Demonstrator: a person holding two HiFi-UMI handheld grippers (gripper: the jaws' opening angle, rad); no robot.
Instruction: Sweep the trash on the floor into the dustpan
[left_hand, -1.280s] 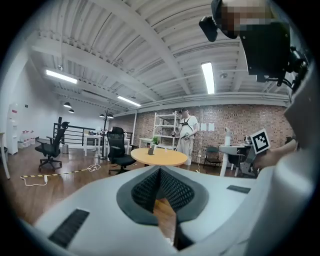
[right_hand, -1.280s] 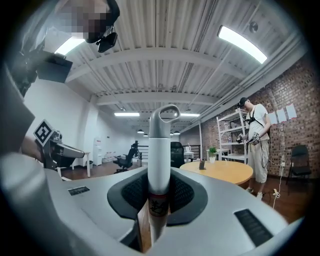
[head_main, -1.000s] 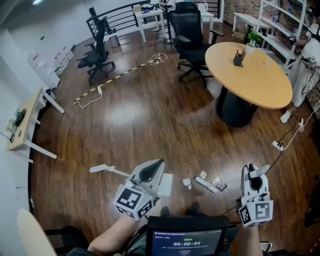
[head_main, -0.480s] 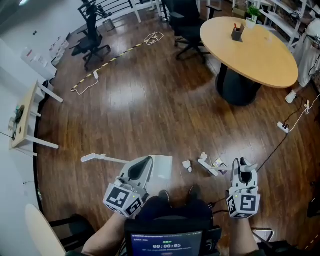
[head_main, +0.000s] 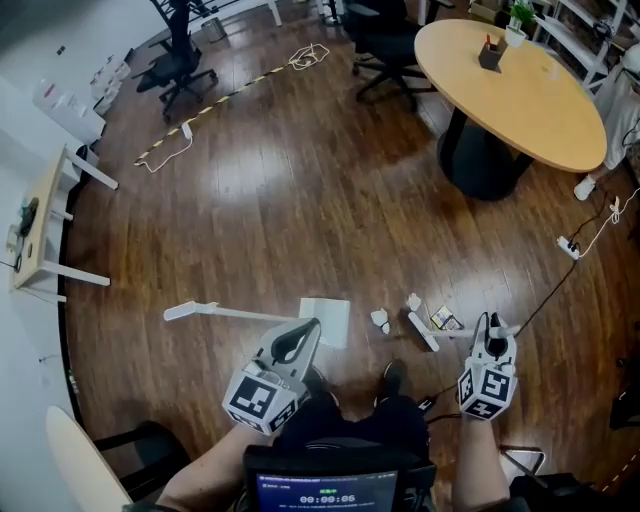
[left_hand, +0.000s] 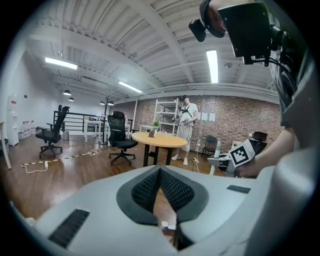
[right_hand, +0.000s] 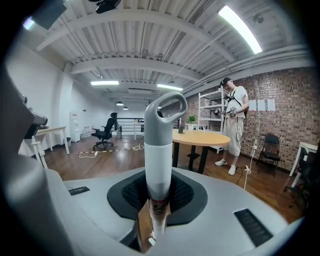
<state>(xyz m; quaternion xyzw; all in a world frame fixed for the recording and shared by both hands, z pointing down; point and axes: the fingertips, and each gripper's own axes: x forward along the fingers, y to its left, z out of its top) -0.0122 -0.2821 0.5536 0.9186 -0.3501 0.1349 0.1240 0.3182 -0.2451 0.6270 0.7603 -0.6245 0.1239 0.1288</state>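
Two grippers: the left gripper (head_main: 310, 332) and right gripper (head_main: 490, 338) sit low in the head view, either side of the person's knees, above a dark wooden plank floor (head_main: 300, 220).
Left jaws: pressed together at the tips with nothing between them. Only floor shows through the slit lower down.
White plastic dustpan (head_main: 332, 318): flat on the floor, its long handle pointing left. In the head view the left gripper's tips overlap its near edge, and whether they touch cannot be told.
Right jaws: closed on a grey-and-white brush handle (right_hand: 159, 150), which stands upright between the pads with its hanging loop at the top.
Trash: crumpled white paper scraps (head_main: 380, 319) and a small printed packet (head_main: 445, 320) lie on the floor between the dustpan and the right gripper. They are just right of the pan and clear of both sets of jaws.
White bar (head_main: 422, 332): lies among the scraps. Whether it belongs to the brush cannot be told.
Beyond: a round wooden table (head_main: 520, 80) stands well apart.
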